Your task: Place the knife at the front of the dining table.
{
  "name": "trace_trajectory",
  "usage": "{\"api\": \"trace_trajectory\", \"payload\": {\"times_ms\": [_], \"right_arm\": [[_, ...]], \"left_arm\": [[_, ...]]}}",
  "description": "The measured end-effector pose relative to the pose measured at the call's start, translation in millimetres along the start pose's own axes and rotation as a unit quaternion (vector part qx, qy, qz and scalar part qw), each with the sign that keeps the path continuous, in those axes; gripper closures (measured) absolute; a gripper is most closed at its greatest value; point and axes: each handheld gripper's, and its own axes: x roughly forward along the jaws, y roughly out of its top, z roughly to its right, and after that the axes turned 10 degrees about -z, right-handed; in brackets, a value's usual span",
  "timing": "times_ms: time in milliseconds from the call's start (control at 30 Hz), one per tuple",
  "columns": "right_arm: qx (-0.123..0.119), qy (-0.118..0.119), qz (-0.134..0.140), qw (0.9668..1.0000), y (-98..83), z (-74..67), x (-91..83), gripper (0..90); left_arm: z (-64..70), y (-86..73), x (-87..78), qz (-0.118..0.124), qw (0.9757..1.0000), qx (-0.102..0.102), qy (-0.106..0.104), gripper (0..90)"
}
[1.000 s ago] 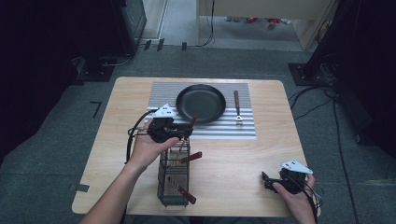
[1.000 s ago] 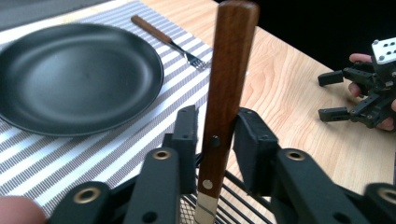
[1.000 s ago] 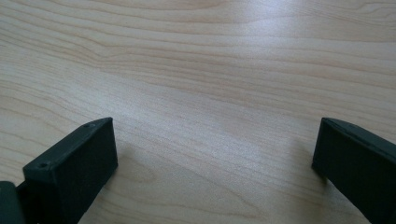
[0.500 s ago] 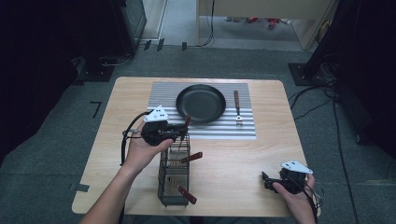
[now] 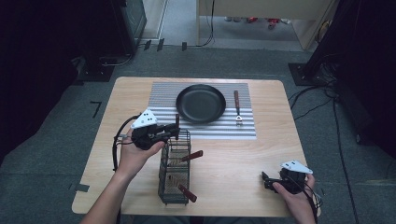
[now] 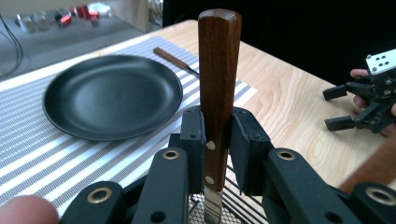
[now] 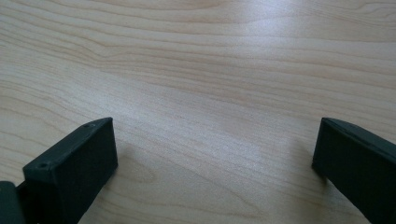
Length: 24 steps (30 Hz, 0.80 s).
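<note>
A person sits at a wooden table (image 5: 261,154) with a handheld gripper in each hand. The left gripper (image 5: 175,131) pinches the wooden handle of a utensil (image 6: 218,84) between both pads, low on the handle near its rivets. The utensil stands upright, its metal end pointing down into the far end of a wire caddy (image 5: 173,171) near the table's centre, with the handle rising well above the pads. Two more wooden-handled utensils lean out of the caddy's right side, toward three o'clock.

At twelve o'clock from the caddy, a black plate (image 5: 201,103) lies on a striped placemat (image 5: 159,100). Another wooden-handled utensil (image 5: 237,108) lies on the mat at three o'clock from the plate, just beside it but apart. The right gripper (image 5: 265,182) rests near the table's front edge at about four o'clock from the caddy, its jaws spread wide over bare wood, holding nothing.

Likely risks: the grip sits low on a smooth handle, so the top-heavy utensil could pivot or slip between the pads if the hand tilts. The metal end, hidden below the jaws, may catch on the caddy's wires as it is lifted clear, dragging or tipping the light caddy, which nothing steadies. A swing toward twelve o'clock could also strike the plate's rim.
</note>
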Motion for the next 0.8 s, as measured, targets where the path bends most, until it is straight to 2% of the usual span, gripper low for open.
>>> {"api": "trace_trajectory", "payload": {"times_ms": [133, 167, 200, 267, 300, 333, 400, 500, 633, 800], "right_arm": [[0.0, 0.0, 0.0, 1.0, 0.0, 0.1, 0.0, 0.0], [0.0, 0.0, 0.0, 1.0, 0.0, 0.1, 0.0, 0.0], [-0.001, 0.0, 0.0, 1.0, 0.0, 0.1, 0.0, 0.0], [0.0, 0.0, 0.0, 1.0, 0.0, 0.0, 0.0, 0.0], [0.0, 0.0, 0.0, 1.0, 0.0, 0.0, -0.1, 0.0], [0.0, 0.0, 0.0, 1.0, 0.0, 0.0, 0.0, 0.0], [0.001, 0.0, 0.0, 1.0, 0.0, -0.1, 0.0, 0.0], [0.0, 0.0, 0.0, 1.0, 0.0, 0.0, 0.0, 0.0], [0.0, 0.0, 0.0, 1.0, 0.0, 0.0, 0.1, 0.0], [0.0, 0.0, 0.0, 1.0, 0.0, 0.0, 0.1, 0.0]], "left_arm": [[0.2, -7.8, -5.7, 0.018, 0.9998, 0.0, 0.004, 76.8], [2.2, -12.1, -10.7, 0.051, 0.9987, 0.004, 0.01, 76.8], [2.2, -12.1, -10.7, 0.051, 0.9987, 0.004, 0.01, 76.8], [5.7, -13.5, -20.5, 0.087, 0.996, 0.014, 0.015, 76.8], [6.9, -13.2, -23.3, 0.096, 0.9951, 0.017, 0.018, 76.8], [8.0, -12.3, -26.3, 0.102, 0.9943, 0.019, 0.023, 76.8], [8.7, -9.2, -29.2, 0.096, 0.9946, 0.022, 0.035, 76.7], [8.3, -7.1, -32.7, 0.104, 0.9934, 0.017, 0.046, 76.7], [6.1, -3.1, -42.4, 0.136, 0.9895, -0.001, 0.05, 76.7], [5.2, 6.5, -57.5, 0.175, 0.9829, -0.016, 0.055, 76.8]]}}
